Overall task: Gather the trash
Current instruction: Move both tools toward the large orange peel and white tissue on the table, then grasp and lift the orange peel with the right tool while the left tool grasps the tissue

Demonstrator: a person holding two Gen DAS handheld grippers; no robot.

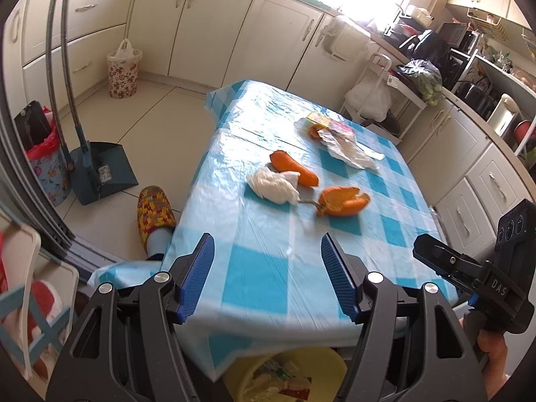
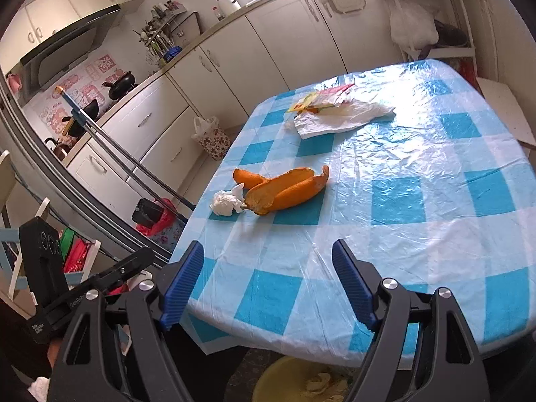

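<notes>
On the blue-and-white checked tablecloth [image 1: 278,268] lie two orange peels [image 1: 343,201] [image 1: 294,167], a crumpled white tissue [image 1: 273,187] between them, and farther back a white plastic wrapper [image 1: 348,150] with a yellow packet [image 1: 320,120]. The right wrist view shows the same peel [image 2: 284,191], tissue [image 2: 226,202], wrapper [image 2: 341,115] and cloth [image 2: 418,234]. My left gripper [image 1: 268,276] hangs open over the table's near edge, nothing between its blue pads. My right gripper [image 2: 268,279] is open too, short of the peels. A yellow bin [image 1: 284,375] [image 2: 301,382] with scraps sits below the table edge.
A dustpan [image 1: 104,171] and broom handles stand on the floor at left beside a floral bin with a red bag [image 1: 47,167]. A person's patterned slipper [image 1: 154,212] is by the table. Another floral bin [image 1: 123,70] stands against the cabinets [image 1: 214,23]. A shelf cart [image 1: 385,93] flanks the table's far side.
</notes>
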